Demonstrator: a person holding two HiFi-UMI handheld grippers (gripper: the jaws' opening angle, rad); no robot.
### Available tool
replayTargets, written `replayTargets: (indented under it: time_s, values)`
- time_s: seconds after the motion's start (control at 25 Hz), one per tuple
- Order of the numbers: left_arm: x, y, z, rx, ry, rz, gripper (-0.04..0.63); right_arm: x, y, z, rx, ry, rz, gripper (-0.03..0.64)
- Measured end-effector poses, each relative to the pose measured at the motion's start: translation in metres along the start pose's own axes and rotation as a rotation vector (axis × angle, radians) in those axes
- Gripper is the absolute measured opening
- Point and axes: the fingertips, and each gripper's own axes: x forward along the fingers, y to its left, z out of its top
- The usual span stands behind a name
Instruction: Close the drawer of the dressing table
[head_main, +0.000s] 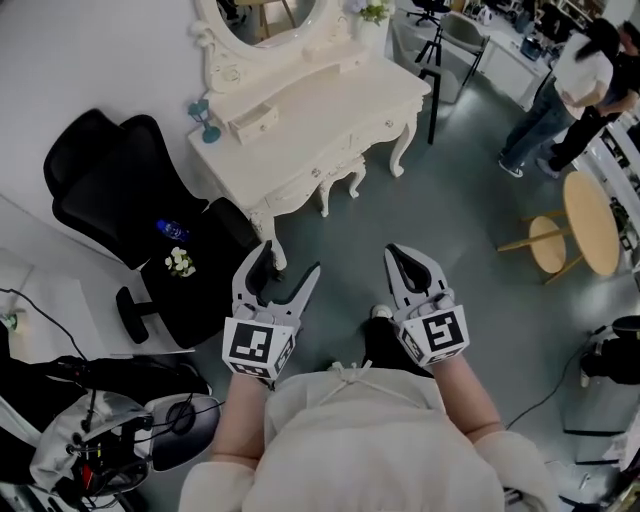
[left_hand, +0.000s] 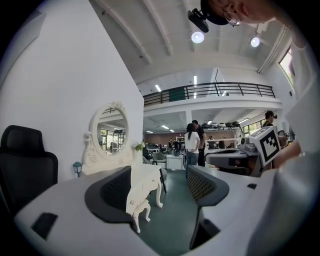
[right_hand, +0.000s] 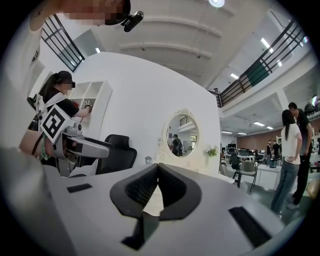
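Left hand-held gripper spread, right hand-held gripper closed, both well apart from dressing table.

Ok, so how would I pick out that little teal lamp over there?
Find the white dressing table with the oval mirror, against the wall. On its tabletop, at the end nearest the black office chair, stands the small lamp. It is the only teal thing on that all-white furniture.

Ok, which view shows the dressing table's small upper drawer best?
The head view: the drawer shows from above, sticking out of its slot. The left gripper view shows only the table's end, the right gripper view its mirror; neither shows that drawer.
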Motion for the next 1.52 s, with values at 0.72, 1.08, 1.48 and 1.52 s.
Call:
replayTargets:
  time_s: [0.72, 1.08, 1.48, 1.52]
  values:
    - [0.204, 0.076, 0.028, -0.062, 0.013, 0.42, 0.345, 0.202, -0.191, -0.013, -0.013, 0.024, 0.349, 0.006]
    - [0.261, 0.107, -0.004, -0.084, 0.092, 0.534, 0.345, 0.274, -0.216, -0.042, -0.036, 0.034, 0.483, 0.006]
    - [0.305, 0.2, -0.054, -0.132, 0.157, 0.644, 0.345, 0.392, -0.206, -0.067, -0.044, 0.054, 0.595, 0.006]
    - [0.311, 0.213, -0.059, -0.139, 0.162, 0.653, 0.345, 0.408, -0.204, -0.069, -0.045, 0.06, 0.607, 0.006]
